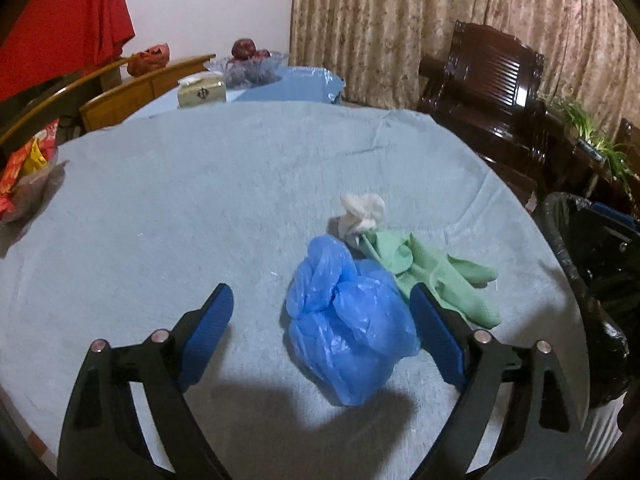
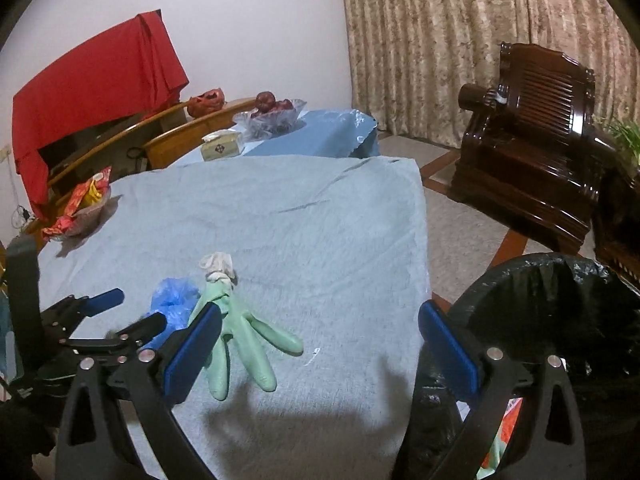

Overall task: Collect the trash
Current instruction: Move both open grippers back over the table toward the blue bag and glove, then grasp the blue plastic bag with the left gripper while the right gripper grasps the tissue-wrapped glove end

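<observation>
Pickup step: left tongs (image 1: 322, 304) spread wide, empty, hovering low over the tabletop (image 1: 160, 208) with the blue plastic bag (image 1: 344, 320) between its fingers, nearer the right one. Next likely lower and close on the bag, then carry to the black-lined bin (image 2: 560, 320) off the table's right edge. Right tongs (image 2: 320, 328) also spread, empty; green glove (image 2: 240, 336) touches its left finger, white tissue wad (image 2: 218, 266) just beyond.

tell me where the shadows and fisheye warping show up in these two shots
Left wrist view: the left claw casts a dark shadow under the blue plastic bag; the table edge bows round. Right wrist view: shadow below the green glove; black corners vignette.
</observation>
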Tool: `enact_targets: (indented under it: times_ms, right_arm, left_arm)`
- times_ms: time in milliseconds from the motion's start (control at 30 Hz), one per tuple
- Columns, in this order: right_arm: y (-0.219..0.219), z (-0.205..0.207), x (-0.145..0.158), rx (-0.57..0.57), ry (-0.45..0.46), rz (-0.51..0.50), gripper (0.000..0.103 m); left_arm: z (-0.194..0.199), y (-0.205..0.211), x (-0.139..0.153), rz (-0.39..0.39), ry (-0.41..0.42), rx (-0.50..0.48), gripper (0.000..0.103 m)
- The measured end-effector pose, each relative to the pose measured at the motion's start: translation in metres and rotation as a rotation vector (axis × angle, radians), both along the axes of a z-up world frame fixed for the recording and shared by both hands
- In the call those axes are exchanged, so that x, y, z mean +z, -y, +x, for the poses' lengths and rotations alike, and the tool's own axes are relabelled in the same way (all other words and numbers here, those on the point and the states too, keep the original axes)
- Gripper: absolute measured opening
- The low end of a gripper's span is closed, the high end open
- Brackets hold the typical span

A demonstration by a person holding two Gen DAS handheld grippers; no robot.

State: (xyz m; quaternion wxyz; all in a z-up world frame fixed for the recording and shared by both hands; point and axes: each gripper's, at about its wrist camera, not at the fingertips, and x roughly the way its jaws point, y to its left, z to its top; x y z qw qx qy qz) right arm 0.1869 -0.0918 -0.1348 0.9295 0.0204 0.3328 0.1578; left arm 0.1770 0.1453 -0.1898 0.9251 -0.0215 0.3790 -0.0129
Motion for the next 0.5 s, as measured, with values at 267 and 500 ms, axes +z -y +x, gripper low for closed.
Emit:
enact_targets:
  times_ms: [267,500]
  right_arm:
    - [-0.005,0.004,-0.006,0.006,-0.013,-0.012,0.096]
    - [-0.010,0.006,-0.005,0.016,-0.012,-0.025,0.096]
  left_arm:
    - [0.010,-0.001,-0.020,-0.073,-0.074,-0.014,0.075]
    - [0.006,-0.002,-0.020,-0.105,-0.060,-0.026,0.045]
